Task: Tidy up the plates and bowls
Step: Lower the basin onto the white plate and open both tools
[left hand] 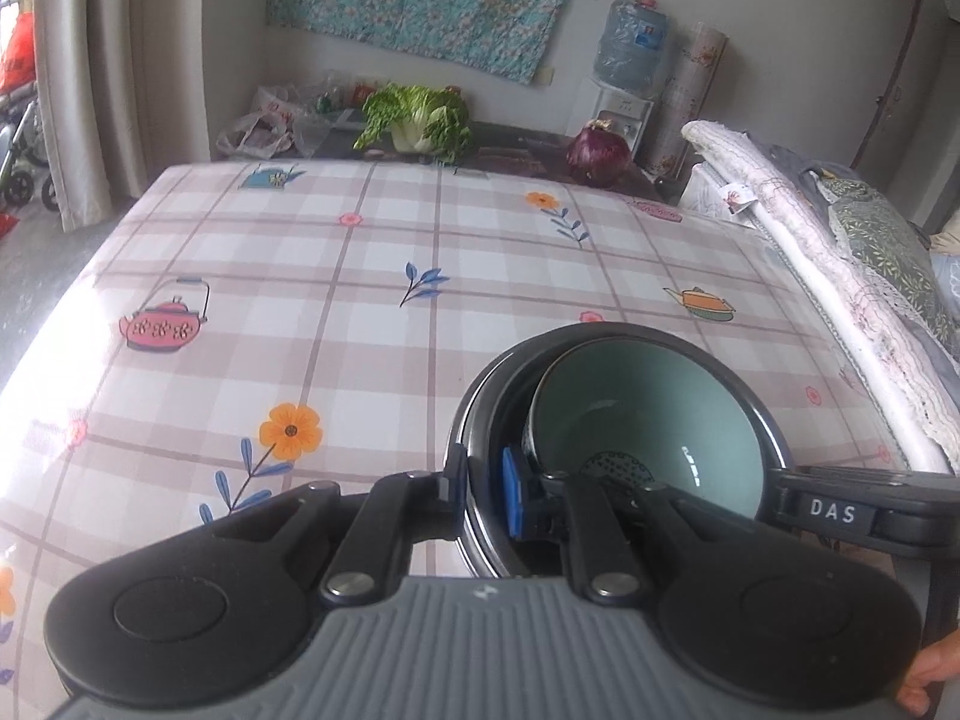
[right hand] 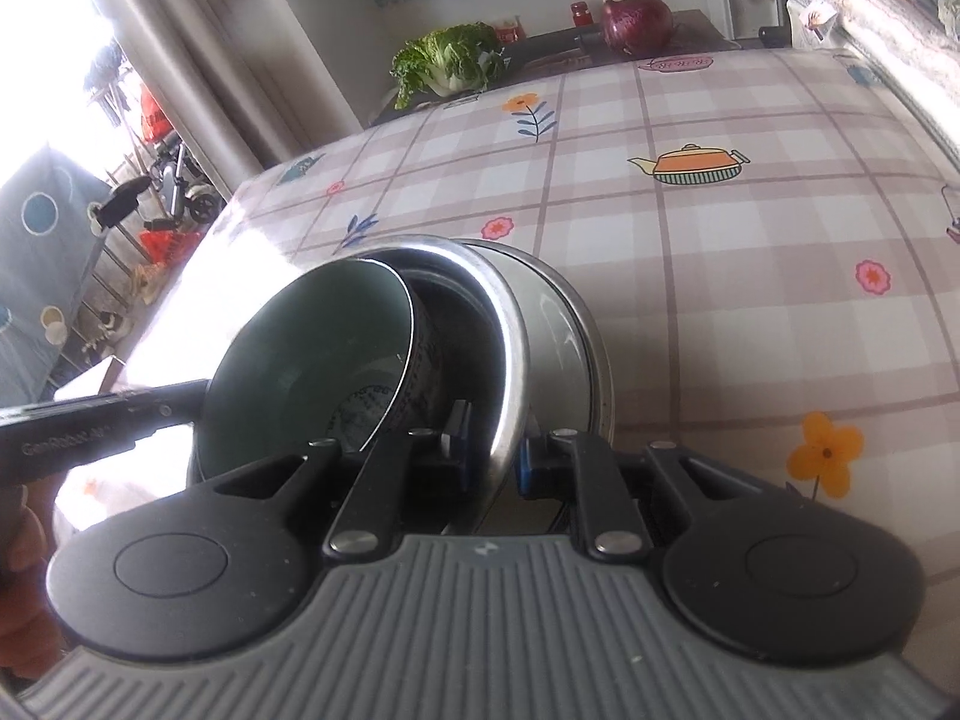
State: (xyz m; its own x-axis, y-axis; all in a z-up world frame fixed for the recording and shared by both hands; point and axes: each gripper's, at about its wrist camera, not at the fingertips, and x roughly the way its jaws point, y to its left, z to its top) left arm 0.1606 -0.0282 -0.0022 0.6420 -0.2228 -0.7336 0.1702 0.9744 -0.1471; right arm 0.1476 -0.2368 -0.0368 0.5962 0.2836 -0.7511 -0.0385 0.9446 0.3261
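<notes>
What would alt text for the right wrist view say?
The right tongs clamp the rim of a steel bowl with a green bowl tilted inside, above a plaid tablecloth; a cabbage and red onion sit beyond.

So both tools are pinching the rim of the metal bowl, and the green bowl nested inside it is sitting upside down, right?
Not quite: the green bowl sits mouth up, its pale inside showing in the left wrist view. The left tool and right tool do pinch the metal bowl rim.

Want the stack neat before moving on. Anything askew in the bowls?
Yes. The green bowl sits tilted inside the steel bowl, leaning on one side rather than nested flat. Both the left gripper and right gripper clamp the steel rim. Nothing spilled.
</notes>
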